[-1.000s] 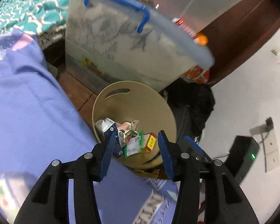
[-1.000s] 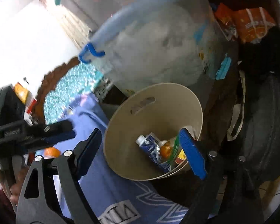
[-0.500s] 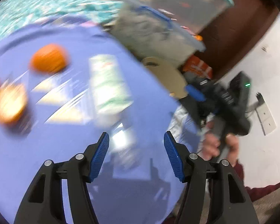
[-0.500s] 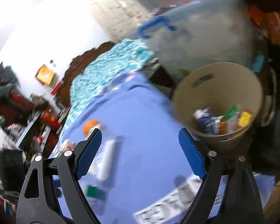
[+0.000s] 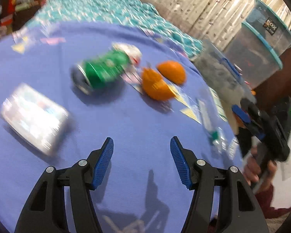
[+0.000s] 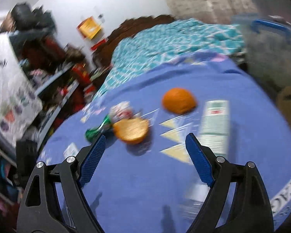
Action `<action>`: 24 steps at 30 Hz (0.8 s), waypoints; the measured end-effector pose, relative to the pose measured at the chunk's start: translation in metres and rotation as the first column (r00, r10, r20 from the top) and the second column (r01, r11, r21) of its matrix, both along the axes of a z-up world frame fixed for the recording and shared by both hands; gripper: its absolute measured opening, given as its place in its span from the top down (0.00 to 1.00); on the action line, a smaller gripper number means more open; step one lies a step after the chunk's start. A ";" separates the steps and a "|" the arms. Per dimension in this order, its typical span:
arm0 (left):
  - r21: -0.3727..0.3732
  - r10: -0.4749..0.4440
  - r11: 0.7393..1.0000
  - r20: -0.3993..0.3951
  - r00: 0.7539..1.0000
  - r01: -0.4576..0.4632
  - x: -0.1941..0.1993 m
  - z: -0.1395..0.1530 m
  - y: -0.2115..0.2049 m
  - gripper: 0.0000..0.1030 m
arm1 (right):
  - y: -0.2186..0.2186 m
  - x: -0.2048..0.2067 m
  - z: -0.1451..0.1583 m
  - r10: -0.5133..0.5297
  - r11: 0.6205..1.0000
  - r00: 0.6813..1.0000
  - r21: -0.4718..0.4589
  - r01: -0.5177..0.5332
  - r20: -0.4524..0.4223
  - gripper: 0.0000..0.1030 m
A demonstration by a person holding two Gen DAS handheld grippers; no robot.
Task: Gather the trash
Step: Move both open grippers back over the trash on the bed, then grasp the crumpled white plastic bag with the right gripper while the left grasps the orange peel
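**Both grippers empty above the litter**

Left gripper (image 5: 141, 160) and right gripper (image 6: 143, 158) are released, nothing between the jaws. The orange peel half (image 6: 131, 133) lies just ahead of the right gripper, nearer to it; the green can (image 5: 100, 71) lies farther, its long axis running diagonally

Motion blur smears nearly everything on the blue cloth (image 5: 137, 120). Left of the green can (image 5: 104, 69), a pale flat packet (image 5: 34, 117) has print too streaked to read. Behind the can, a white crumpled thing (image 5: 129, 51) cannot be identified. Right of the can, beyond two orange peel halves (image 5: 155, 86), a slim white carton (image 6: 215, 124) carries unreadable print. The tan bin (image 6: 290, 104) is cut by the right wrist view's edge.
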State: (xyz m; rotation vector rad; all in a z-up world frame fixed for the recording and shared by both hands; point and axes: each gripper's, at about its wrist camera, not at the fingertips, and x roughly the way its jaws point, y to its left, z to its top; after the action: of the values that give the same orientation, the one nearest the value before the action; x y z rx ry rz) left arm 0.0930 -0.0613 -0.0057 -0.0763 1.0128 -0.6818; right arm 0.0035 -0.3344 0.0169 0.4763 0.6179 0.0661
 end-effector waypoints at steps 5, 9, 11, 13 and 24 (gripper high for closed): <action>0.250 -0.003 0.966 0.244 0.970 -0.060 0.027 0.020 -0.027 0.22 | 0.027 0.043 0.001 0.085 0.996 0.995 -0.012 -0.086 -0.046 0.19; 0.330 -0.048 0.943 0.251 0.967 -0.039 0.052 0.014 -0.053 0.23 | 0.021 0.080 0.009 0.092 0.995 0.993 0.030 -0.090 -0.070 0.19; 0.310 -0.068 0.951 0.258 0.964 -0.016 0.054 0.015 -0.055 0.22 | 0.016 0.102 0.009 0.084 0.996 0.992 0.027 -0.082 -0.095 0.19; 0.320 -0.069 0.947 0.267 0.961 -0.021 0.058 0.013 -0.055 0.23 | 0.016 0.129 0.008 0.094 0.996 0.987 0.008 -0.094 -0.127 0.20; -0.031 -0.106 0.994 0.041 0.993 0.108 0.030 0.013 -0.039 0.25 | 0.040 0.279 -0.044 0.212 0.977 0.904 0.062 -0.204 -0.370 0.21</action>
State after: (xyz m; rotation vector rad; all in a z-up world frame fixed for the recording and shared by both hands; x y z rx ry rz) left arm 0.1225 -0.1002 0.0068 -0.0376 0.9732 -0.7953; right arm 0.2821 -0.2943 -0.0270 0.4454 1.0461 0.1881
